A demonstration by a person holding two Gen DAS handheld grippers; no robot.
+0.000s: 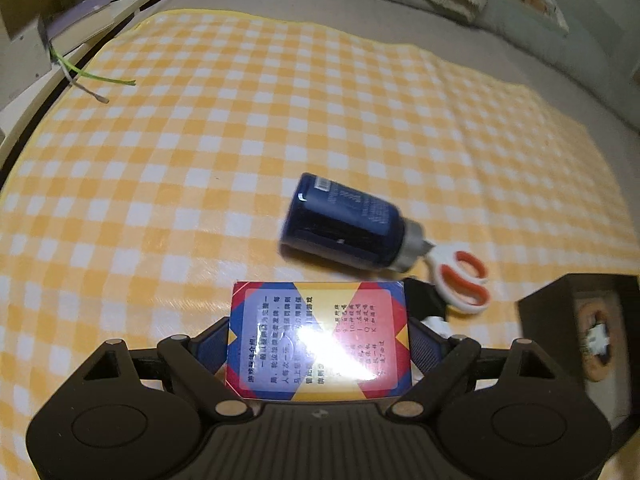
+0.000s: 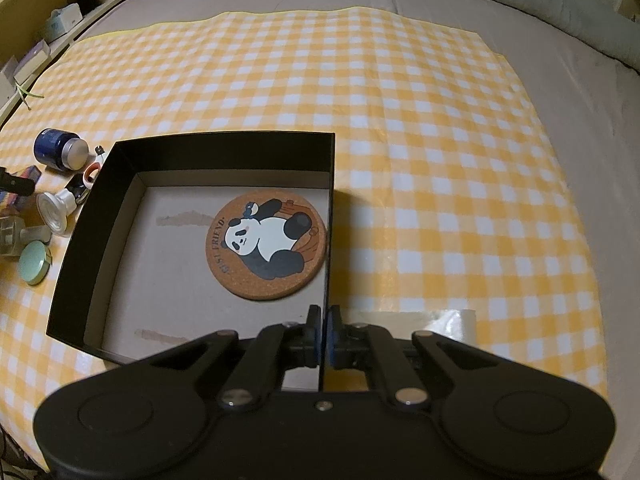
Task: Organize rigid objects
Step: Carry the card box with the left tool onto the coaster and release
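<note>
We carry the card box toward the black box

Our left gripper (image 1: 320,344) has its jaws clamped on the sides of the card box (image 1: 319,336), held above the checked cloth (image 1: 240,120) on the bed, near the blue jar (image 1: 344,224) and scissors (image 1: 460,280). Our right gripper (image 2: 323,336) pinches the wall of the black box (image 2: 224,140), where the panda coaster (image 2: 266,244) lies. Next, we judge, comes a swing across and a release inside.

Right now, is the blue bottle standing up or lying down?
Lying down. The blue bottle rests on its side on the checked cloth, its silver cap pointing sideways toward the scissors.
</note>
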